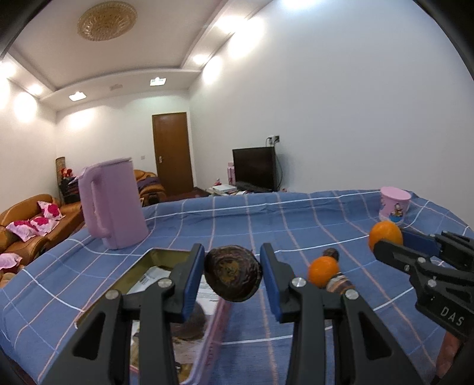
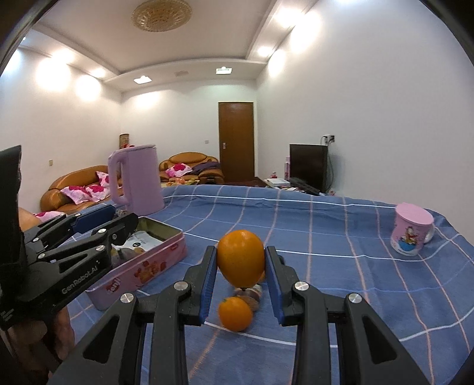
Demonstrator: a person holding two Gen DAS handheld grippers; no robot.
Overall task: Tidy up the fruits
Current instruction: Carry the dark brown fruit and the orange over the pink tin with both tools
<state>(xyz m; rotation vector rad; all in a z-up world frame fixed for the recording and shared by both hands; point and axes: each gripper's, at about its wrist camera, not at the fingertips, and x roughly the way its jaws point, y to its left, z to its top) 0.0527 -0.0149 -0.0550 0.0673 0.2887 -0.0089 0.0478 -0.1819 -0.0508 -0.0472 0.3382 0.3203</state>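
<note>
Surface: blue checked cloth. On it: lilac jug, open pink tin, pink mug, one orange, small brown fruits.

White walls and a stepped white ceiling with recessed spotlights and a round gold medallion enclose the room. A brown wooden door stands in the far wall, with orange-brown leather sofas bearing pink floral cushions to its left. A dark monitor stands right of the door, near a wall socket.
</note>
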